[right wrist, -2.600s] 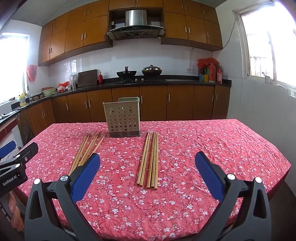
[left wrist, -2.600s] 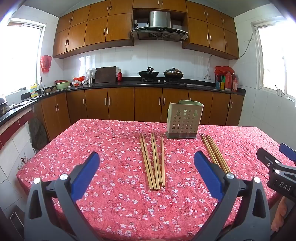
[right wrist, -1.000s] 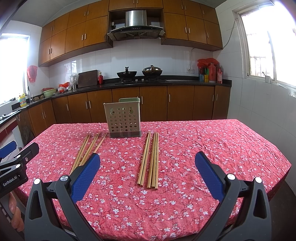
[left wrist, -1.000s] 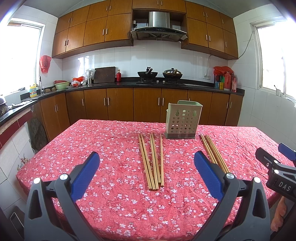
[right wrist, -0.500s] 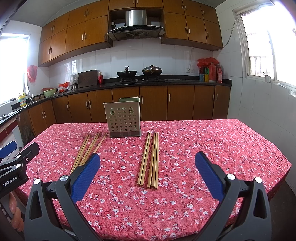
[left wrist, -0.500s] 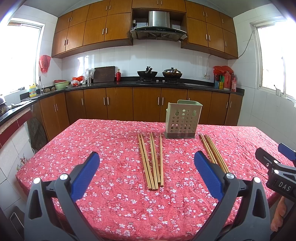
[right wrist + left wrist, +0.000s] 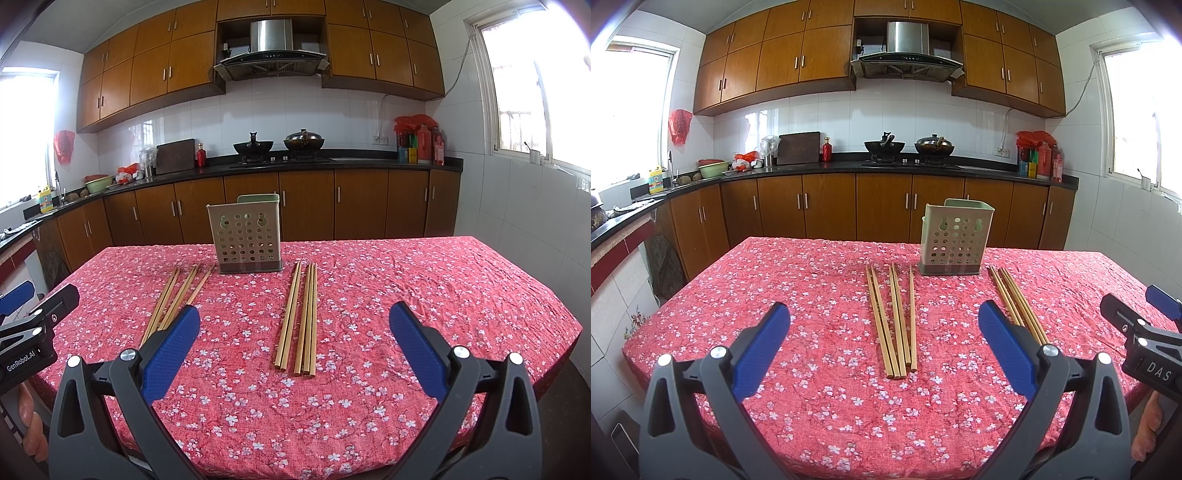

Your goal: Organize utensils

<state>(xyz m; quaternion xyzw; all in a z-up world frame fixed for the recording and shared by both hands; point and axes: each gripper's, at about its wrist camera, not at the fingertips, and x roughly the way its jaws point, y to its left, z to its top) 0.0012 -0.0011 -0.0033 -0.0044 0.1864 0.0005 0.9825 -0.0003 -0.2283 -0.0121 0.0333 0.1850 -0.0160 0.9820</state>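
A pale perforated utensil holder (image 7: 955, 238) (image 7: 248, 238) stands upright at the far middle of the red flowered table. Two bundles of several wooden chopsticks lie flat in front of it. The left bundle (image 7: 894, 317) (image 7: 177, 295) lies ahead of my left gripper (image 7: 884, 332), which is open and empty above the table's near part. The right bundle (image 7: 1019, 306) (image 7: 299, 317) lies ahead of my right gripper (image 7: 294, 332), also open and empty. Each gripper shows at the edge of the other's view.
The red flowered tablecloth (image 7: 812, 280) covers the whole table, whose near edge lies under the grippers. Brown kitchen cabinets (image 7: 827, 206) and a black counter with pots stand well behind the table. White tiled walls flank both sides.
Both grippers have stayed almost still and open. The left view has shifted very slightly. The chopsticks and the holder have not moved.
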